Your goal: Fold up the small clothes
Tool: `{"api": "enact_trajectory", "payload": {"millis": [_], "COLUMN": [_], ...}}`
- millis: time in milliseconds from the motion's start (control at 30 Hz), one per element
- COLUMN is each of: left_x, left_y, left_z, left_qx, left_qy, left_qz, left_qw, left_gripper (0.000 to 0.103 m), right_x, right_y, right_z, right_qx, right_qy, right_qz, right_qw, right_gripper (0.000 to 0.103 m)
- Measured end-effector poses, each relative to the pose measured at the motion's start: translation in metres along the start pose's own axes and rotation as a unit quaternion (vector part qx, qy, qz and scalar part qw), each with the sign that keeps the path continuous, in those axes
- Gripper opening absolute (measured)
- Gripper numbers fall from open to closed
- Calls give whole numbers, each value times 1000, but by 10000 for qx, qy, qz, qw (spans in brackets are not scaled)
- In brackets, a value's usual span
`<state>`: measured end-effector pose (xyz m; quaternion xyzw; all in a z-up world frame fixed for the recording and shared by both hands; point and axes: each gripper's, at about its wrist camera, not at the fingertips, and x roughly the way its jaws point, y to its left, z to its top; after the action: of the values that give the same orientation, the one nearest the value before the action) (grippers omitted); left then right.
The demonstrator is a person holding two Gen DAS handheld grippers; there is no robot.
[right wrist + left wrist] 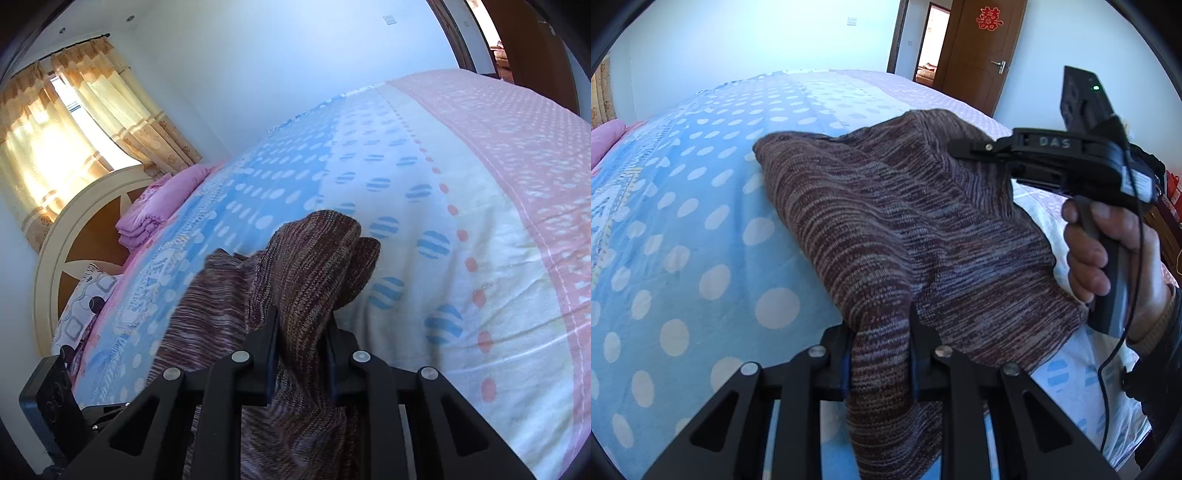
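Observation:
A brown and grey striped knit garment is held up over the bed. My left gripper is shut on a bunched fold of its near edge. In the left wrist view my right gripper comes in from the right, held in a hand, with its tip at the garment's upper right edge. In the right wrist view my right gripper is shut on a thick fold of the same garment, which bulges forward past the fingers and hangs down below them.
The bed cover is blue with white dots, then white and pink toward the right. Folded pink bedding, a patterned pillow and the round headboard lie at the head end. A brown door stands behind.

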<state>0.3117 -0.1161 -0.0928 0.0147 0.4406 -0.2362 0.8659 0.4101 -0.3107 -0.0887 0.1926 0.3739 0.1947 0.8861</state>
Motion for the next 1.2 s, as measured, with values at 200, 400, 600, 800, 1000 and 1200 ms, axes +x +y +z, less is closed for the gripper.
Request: {"api": "enact_trajectory", "payload": {"millis": [200, 400, 600, 800, 1000, 1200], "left_x": [-27, -56, -77, -96, -104, -106], "left_y": [-3, 9, 22, 23, 30, 34], "left_z": [-5, -26, -43, -55, -58, -60], "left_qx": [42, 45, -42, -139, -303, -432], "left_qy": [-89, -150, -197, -297, -380, -444], "left_qz": [19, 85, 192, 317, 482, 644], "left_qw": [9999, 9998, 9996, 9990, 9977, 9960], "left_gripper": [22, 22, 22, 22, 22, 22], "right_x": [-20, -33, -36, -31, -21, -8], "right_y": [26, 45, 73, 106, 140, 168], "right_z": [-7, -27, -48, -62, -71, -76], "right_qx": [-43, 50, 27, -55, -184, -292], "right_qy": [-104, -134, -111, -73, 3, 109], "right_qz": [86, 278, 501, 696, 912, 1096], "right_qw": [9999, 9995, 9987, 9975, 9957, 9935], "right_gripper": [20, 20, 20, 20, 20, 20]}}
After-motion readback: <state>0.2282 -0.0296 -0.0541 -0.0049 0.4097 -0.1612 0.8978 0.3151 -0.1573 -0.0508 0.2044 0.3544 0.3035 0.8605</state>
